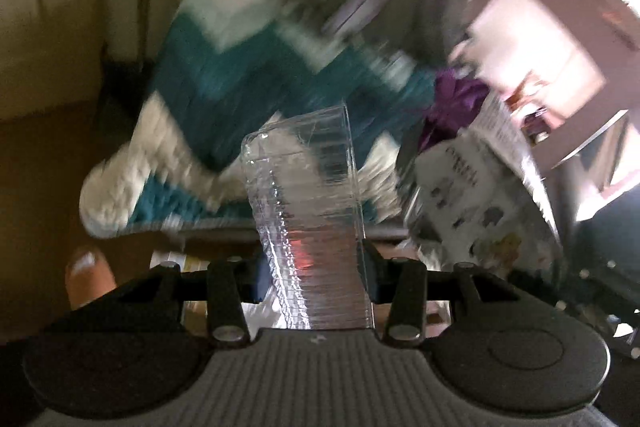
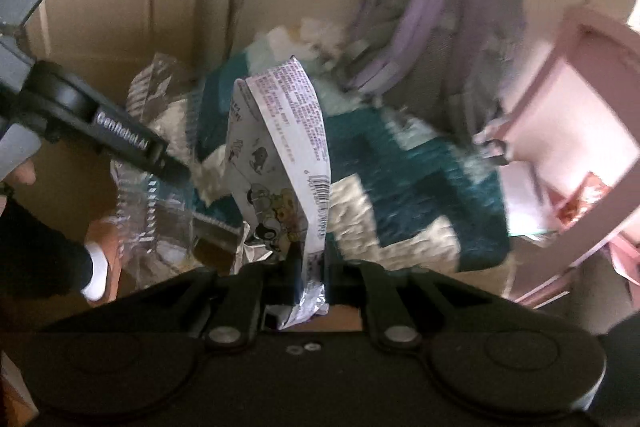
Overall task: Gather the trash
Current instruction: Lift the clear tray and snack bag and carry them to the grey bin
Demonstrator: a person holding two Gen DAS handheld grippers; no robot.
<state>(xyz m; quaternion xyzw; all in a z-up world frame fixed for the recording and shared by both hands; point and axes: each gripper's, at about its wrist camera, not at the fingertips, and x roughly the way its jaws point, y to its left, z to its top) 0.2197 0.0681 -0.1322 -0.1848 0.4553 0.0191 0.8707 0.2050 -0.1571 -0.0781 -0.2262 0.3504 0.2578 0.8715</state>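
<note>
In the left wrist view, my left gripper (image 1: 316, 281) is shut on a clear ribbed plastic tray (image 1: 304, 187) that stands up between its fingers. In the right wrist view, my right gripper (image 2: 310, 277) is shut on a crumpled white printed snack wrapper (image 2: 280, 147) with a foil inside. The same wrapper (image 1: 480, 187) shows at the right of the left wrist view. From the right wrist view, the left gripper (image 2: 172, 169) reaches in from the left with the clear plastic tray (image 2: 138, 211) in its grip. Both views are blurred by motion.
Below lies a teal and white shaggy rug (image 2: 420, 187) (image 1: 208, 95). A grey and lilac backpack (image 2: 440, 39) leans at its far side. A pink chair (image 2: 580, 115) (image 1: 560, 39) stands to the right. A person's foot in a white sock (image 2: 98, 267) is at the lower left.
</note>
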